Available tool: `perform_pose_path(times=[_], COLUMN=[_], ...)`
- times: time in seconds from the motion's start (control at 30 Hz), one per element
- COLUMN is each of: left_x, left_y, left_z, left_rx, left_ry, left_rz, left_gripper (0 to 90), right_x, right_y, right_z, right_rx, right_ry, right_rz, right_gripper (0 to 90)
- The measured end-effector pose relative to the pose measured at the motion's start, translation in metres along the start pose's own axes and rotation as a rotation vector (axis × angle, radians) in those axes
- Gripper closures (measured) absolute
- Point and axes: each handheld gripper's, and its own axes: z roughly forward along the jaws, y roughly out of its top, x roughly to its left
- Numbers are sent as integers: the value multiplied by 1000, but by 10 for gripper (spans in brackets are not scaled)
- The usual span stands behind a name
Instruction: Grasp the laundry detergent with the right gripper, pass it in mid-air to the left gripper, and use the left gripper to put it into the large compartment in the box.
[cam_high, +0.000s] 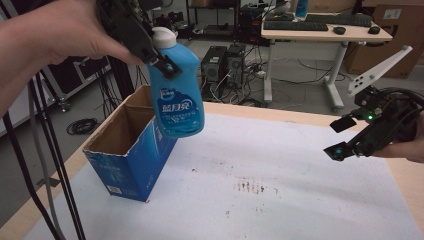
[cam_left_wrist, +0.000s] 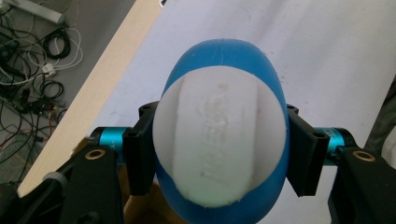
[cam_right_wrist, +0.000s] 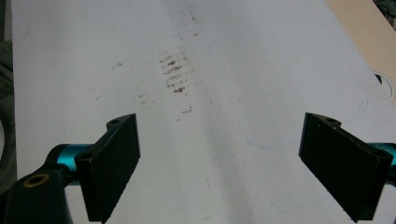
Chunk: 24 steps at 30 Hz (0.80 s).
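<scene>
The blue bottle (cam_high: 176, 95) hangs upright below the left gripper (cam_high: 159, 59) — its jaws clamped on the neck, long axis vertical, just beside and above the open carton (cam_high: 131, 150); the right gripper (cam_high: 346, 137) hovers over the bench (cam_high: 300, 200), jaws wide apart, empty.

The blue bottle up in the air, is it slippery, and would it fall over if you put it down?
Probably a bit slippery: the blue bottle looks smooth and glossy, and the left gripper squeezes only its narrow top. It hangs tilted, so it may swing. Set down, it might tip, being tall and narrow. It seems stiff: no visible denting where the fingers press.
</scene>
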Motion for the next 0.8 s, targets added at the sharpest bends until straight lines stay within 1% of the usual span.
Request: perform_pose_path(times=[0.2, 0.33, 0.47, 0.5, 0.57, 0.7, 0.8], left_x=[9, 14, 18, 20, 22, 26, 29], left_y=[-13, -23, -31, -34, -38, -47, -52], left_z=[-17, -29, -39, -41, -44, -49, -52], left_rx=[-9, -18, -14, -14, -15, -9, 0], left_ry=[57, 98, 143, 153, 171, 200, 216], left_rz=[-70, -120, -159, -166, -194, -230, -249], left_gripper=[380, 380, 381, 381, 380, 381, 381], right_x=[-4, -7, -10, -11, -12, -15, -16], right_y=[-5, -8, -12, -13, -16, -21, -24], right_z=[-1, -5, -9, -10, -12, -15, -17], right_rx=[15, 7, 1, -1, -2, -1, -2], right_ry=[-16, -25, -40, -43, -51, -60, -65], right_rz=[3, 15, 29, 33, 40, 47, 58], right_gripper=[118, 118, 118, 118, 118, 118, 118])
